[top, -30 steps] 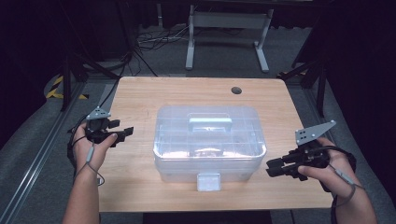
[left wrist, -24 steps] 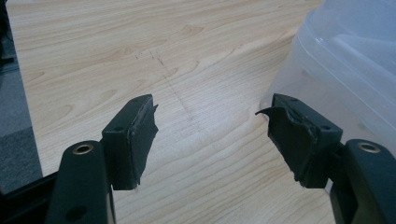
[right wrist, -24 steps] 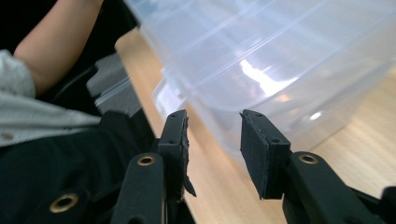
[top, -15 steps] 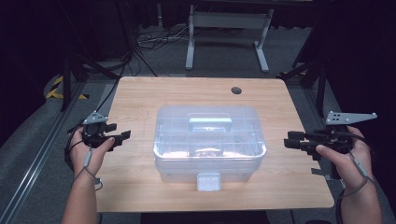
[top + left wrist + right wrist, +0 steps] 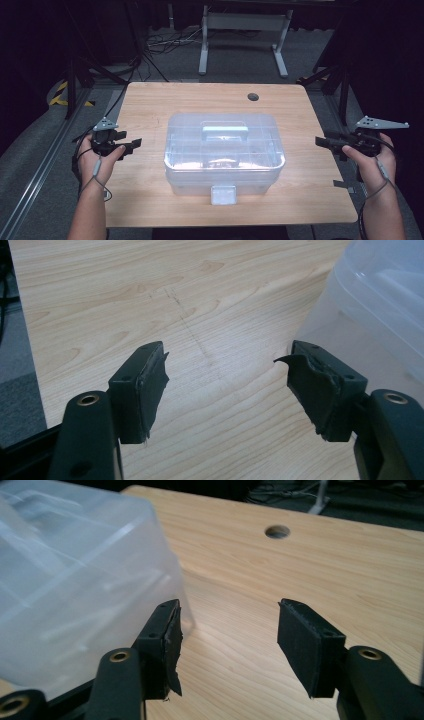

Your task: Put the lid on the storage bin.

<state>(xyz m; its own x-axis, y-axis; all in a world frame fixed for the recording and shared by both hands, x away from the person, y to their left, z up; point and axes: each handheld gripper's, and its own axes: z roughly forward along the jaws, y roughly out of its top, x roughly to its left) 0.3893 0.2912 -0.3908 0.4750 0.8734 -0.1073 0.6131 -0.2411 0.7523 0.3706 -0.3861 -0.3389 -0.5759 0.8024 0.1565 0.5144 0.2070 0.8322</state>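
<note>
A clear plastic storage box (image 5: 224, 150) with a lid, a top handle (image 5: 225, 132) and a front latch (image 5: 223, 194) stands in the middle of the wooden table (image 5: 150, 100). My left gripper (image 5: 131, 144) rests at the table's left edge, jaws open and empty, pointing toward the box (image 5: 385, 295). At the table's right edge my right gripper (image 5: 322, 142) points at the box's right side (image 5: 75, 580); its jaws have just been opening and nothing lies between them. Bare wood shows between both pairs of pads (image 5: 150, 390) (image 5: 305, 640).
A round cable hole (image 5: 253, 96) (image 5: 277, 531) sits near the table's far right corner. Behind the table are a metal stand (image 5: 245, 30) and cables on the floor (image 5: 160, 42). A rail runs along the left floor (image 5: 45, 170).
My right gripper has swung out from the box's front right corner to the table's right edge and its jaws have spread. The left hand has drifted slightly left.
</note>
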